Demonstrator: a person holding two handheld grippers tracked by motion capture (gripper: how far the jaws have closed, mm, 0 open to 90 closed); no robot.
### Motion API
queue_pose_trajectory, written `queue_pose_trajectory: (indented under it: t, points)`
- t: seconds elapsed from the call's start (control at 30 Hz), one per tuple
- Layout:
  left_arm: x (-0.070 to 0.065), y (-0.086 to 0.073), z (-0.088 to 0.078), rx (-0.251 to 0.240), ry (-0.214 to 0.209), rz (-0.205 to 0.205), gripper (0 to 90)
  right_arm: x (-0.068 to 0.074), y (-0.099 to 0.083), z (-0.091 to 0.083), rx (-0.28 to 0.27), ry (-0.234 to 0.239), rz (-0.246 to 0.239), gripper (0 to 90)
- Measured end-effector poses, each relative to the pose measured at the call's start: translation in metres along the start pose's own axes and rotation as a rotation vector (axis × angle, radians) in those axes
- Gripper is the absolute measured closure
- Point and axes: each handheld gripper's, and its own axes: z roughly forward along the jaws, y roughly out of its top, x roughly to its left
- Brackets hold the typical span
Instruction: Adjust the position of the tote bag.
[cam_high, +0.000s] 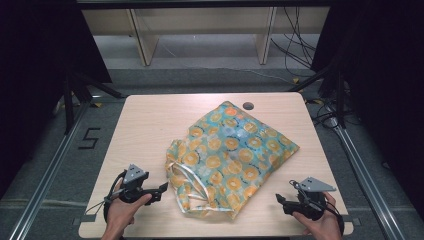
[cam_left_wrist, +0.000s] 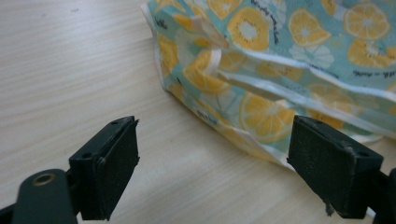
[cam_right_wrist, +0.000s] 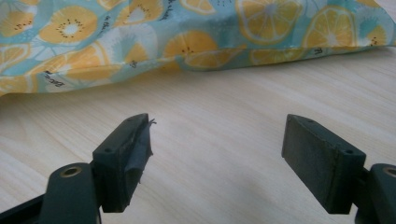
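A bag printed with orange slices lies flat in the middle of the table, its open mouth and handles toward the person. The left gripper sits just beside that mouth, jaws wide and empty. The right gripper rests near the bag's other near corner, also wide open, holding nothing.

The right claw hangs over the pale wooden desk, jaws spread wide and empty, with the lemon-print bag lying just beyond them.
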Motion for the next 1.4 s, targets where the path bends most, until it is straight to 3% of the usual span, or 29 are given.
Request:
queue_pose_trajectory:
  t: [0.13, 0.17, 0.2, 0.27, 0.33, 0.4, 0.43, 0.5, 0.63, 0.7, 0.77, 0.83, 0.87, 0.97, 1.03, 1.1, 1.2, 1.23, 1.27, 1.37, 1.4]
  points:
    - [0.006, 0.013, 0.002, -0.023, 0.004, -0.003, 15.0, 0.001, 0.0, 0.0, -0.022, -0.016, -0.006, 24.9]
    - [0.009, 0.02, 0.004, -0.028, -0.011, -0.002, 14.9, -0.001, 0.001, 0.001, -0.009, -0.003, -0.023, 24.9]
    - [0.011, 0.024, 0.006, -0.035, -0.026, -0.006, 14.9, 0.0, 0.001, 0.002, 0.001, 0.009, 0.0, 25.0]
    - [0.017, 0.038, 0.011, -0.063, -0.056, -0.022, 15.3, 0.0, 0.001, 0.002, 0.0, 0.01, -0.004, 25.2]
    - [0.021, 0.05, 0.019, -0.035, -0.069, -0.023, 14.8, 0.002, 0.001, 0.002, -0.002, 0.007, 0.005, 25.5]
    - [0.022, 0.06, 0.029, -0.045, -0.062, -0.035, 15.2, 0.001, 0.001, 0.002, -0.007, -0.002, -0.016, 25.6]
    - [0.023, 0.068, 0.041, -0.005, -0.061, 0.002, 15.5, 0.003, 0.001, 0.001, -0.005, 0.0, -0.002, 25.8]
    - [0.024, 0.072, 0.047, 0.001, -0.067, -0.003, 15.6, 0.003, 0.001, 0.0, -0.001, 0.003, -0.004, 25.9]
    - [0.034, 0.091, 0.078, 0.065, -0.082, 0.015, 17.4, 0.002, 0.0, 0.0, -0.003, 0.0, -0.007, 26.8]
    - [0.037, 0.094, 0.083, 0.09, -0.089, 0.027, 20.5, 0.002, 0.001, 0.0, -0.016, 0.003, -0.002, 27.3]
    - [0.04, 0.095, 0.095, 0.099, -0.097, 0.045, 32.2, 0.002, 0.001, 0.0, -0.014, 0.008, -0.008, 28.3]
    - [0.044, 0.097, 0.107, 0.121, -0.078, 0.059, 33.8, 0.003, 0.001, 0.0, -0.009, 0.006, -0.015, 29.5]
    - [0.044, 0.097, 0.11, 0.13, -0.088, 0.068, 36.1, 0.004, 0.001, 0.001, -0.018, 0.045, -0.004, 30.1]
    - [0.045, 0.094, 0.123, 0.154, -0.112, 0.068, 39.3, 0.007, 0.003, 0.002, -0.016, 0.049, -0.017, 33.0]
    - [0.043, 0.092, 0.127, 0.173, -0.114, 0.108, 52.8, 0.009, 0.005, 0.003, -0.011, 0.054, -0.048, 39.9]
    - [0.043, 0.09, 0.127, 0.172, -0.118, 0.105, 68.2, 0.01, 0.006, 0.006, -0.024, 0.048, -0.086, 47.2]
    - [0.044, 0.088, 0.125, 0.173, -0.105, 0.15, 84.3, 0.008, 0.011, 0.008, -0.005, 0.081, -0.096, 61.6]
    - [0.044, 0.088, 0.125, 0.173, -0.105, 0.15, 86.2, 0.008, 0.011, 0.008, -0.005, 0.081, -0.096, 61.6]
    - [0.044, 0.086, 0.124, 0.171, -0.105, 0.153, 87.7, 0.005, 0.014, 0.013, 0.01, 0.075, -0.12, 69.7]
    - [0.042, 0.079, 0.119, 0.185, -0.111, 0.169, 88.7, 0.002, 0.018, 0.017, 0.022, 0.071, -0.101, 76.6]
    - [0.042, 0.078, 0.117, 0.188, -0.113, 0.181, 88.8, -0.003, 0.021, 0.02, 0.014, 0.07, -0.129, 78.2]
